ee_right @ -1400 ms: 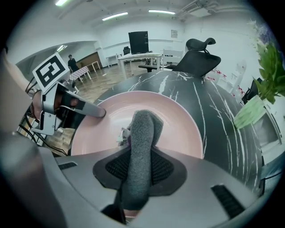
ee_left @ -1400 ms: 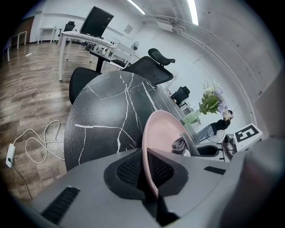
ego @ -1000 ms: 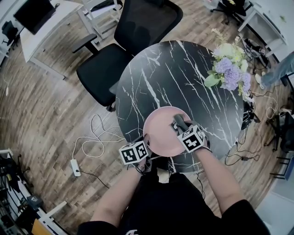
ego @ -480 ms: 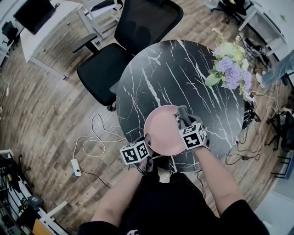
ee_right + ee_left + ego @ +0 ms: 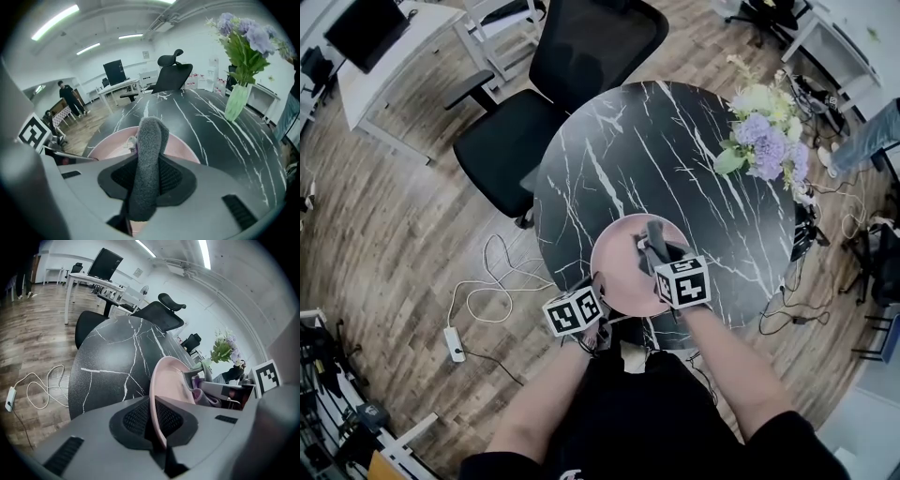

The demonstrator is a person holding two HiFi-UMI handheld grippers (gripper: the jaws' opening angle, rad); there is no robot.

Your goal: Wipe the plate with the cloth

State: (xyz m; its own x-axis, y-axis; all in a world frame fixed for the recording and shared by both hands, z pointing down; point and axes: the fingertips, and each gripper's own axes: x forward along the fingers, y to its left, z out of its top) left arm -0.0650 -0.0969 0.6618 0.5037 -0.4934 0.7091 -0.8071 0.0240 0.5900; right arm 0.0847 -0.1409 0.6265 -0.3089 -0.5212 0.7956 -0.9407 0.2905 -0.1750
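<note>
A pink plate [image 5: 619, 267] lies at the near edge of the round black marble table [image 5: 656, 150]. My left gripper [image 5: 598, 298] is shut on the plate's near left rim; in the left gripper view the plate [image 5: 169, 378] stands edge-on between the jaws of the left gripper [image 5: 157, 427]. My right gripper [image 5: 656, 251] is shut on a folded grey cloth [image 5: 652, 238], which hangs over the plate's right half. In the right gripper view the cloth [image 5: 149, 150] rises from between the jaws of the right gripper [image 5: 145, 185], with the plate [image 5: 110, 144] behind it.
A vase of purple and white flowers [image 5: 764, 131] stands at the table's far right. A black office chair [image 5: 558, 80] sits beyond the table. A cable and power strip [image 5: 453, 342] lie on the wooden floor at left. A person's feet [image 5: 839, 155] show at right.
My right gripper has rolled and carried the cloth out toward the plate's right rim, then back left over the plate. The left gripper and the plate have stayed put.
</note>
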